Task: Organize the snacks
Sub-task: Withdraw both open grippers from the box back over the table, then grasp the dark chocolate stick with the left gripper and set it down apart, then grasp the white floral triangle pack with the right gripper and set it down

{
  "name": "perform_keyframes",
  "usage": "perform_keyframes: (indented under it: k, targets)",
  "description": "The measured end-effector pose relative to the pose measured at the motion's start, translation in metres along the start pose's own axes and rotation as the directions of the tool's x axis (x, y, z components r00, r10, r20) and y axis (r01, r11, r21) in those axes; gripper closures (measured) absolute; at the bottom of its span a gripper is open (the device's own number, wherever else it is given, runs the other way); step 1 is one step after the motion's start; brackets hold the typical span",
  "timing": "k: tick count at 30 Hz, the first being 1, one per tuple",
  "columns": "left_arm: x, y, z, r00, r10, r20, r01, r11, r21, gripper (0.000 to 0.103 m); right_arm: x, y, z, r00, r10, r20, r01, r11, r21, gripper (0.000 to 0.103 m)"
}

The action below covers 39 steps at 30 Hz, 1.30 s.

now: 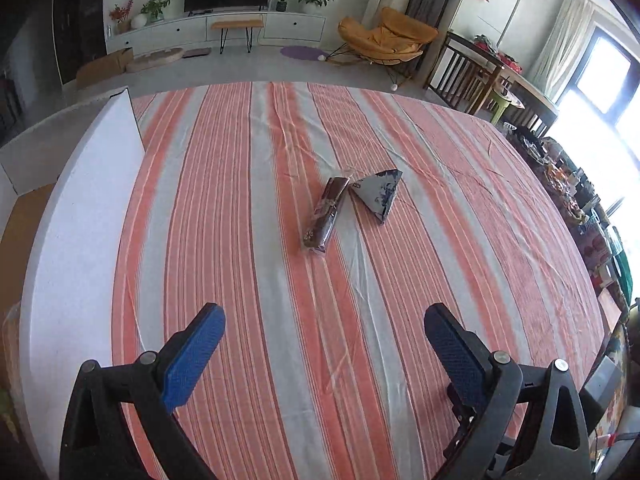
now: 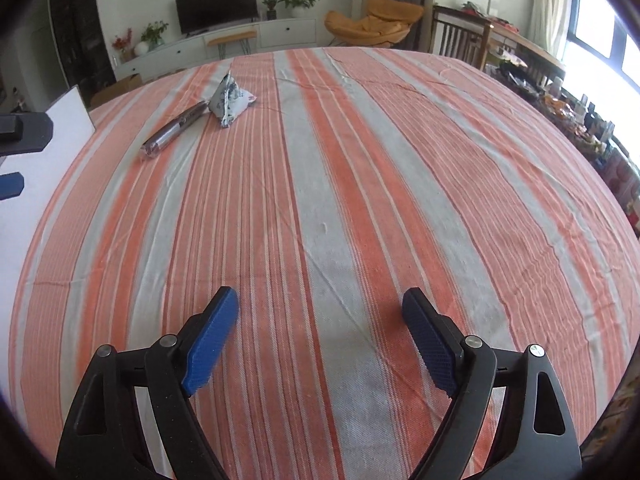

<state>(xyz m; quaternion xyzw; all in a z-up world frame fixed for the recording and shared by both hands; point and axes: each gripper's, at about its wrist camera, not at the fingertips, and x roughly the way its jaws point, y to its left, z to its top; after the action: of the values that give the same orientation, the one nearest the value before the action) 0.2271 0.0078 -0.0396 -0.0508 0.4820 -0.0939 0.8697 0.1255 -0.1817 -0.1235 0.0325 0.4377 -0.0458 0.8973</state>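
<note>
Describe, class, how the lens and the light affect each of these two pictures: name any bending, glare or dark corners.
Left wrist view: the striped tablecloth bulges like a dome, the window at right is blown out white, and the corners go black. Right wrist view: the same barrel bending curves the stripes, the window glares, and the triangular snack and the long snack look small but sharp.

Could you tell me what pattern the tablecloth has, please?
The tablecloth has lengthwise orange-red and pale grey stripes with thin white lines, clearest in the right wrist view.
</note>
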Motion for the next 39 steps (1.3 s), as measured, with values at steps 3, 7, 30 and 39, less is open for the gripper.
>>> perform_keyframes:
  k: [3, 7, 30, 39]
  targets:
    - [0.049, -0.004, 0.03, 0.998, 0.056, -0.037, -0.053, 0.997, 0.06, 0.014, 0.0, 0.0, 0.0, 1.0, 0.003, -0.002, -0.003, 1.0, -0.003, 0.014]
    - [0.101, -0.011, 0.048, 0.992, 0.077, -0.098, -0.066, 0.991, 0.116, 0.034, 0.001, 0.002, 0.001, 1.0, 0.008, -0.004, -0.008, 1.0, -0.006, 0.013]
    - [0.002, 0.016, -0.109, 0.996, 0.087, 0.025, -0.089, 0.992, 0.085, 0.07, 0.002, 0.002, 0.003, 1.0, 0.015, -0.007, -0.015, 1.0, -0.013, 0.011]
    - [0.019, 0.016, -0.104, 0.986, 0.153, 0.062, -0.159, 0.983, 0.087, 0.017, 0.002, 0.002, 0.003, 1.0, 0.015, -0.007, -0.015, 1.0, -0.013, 0.011]
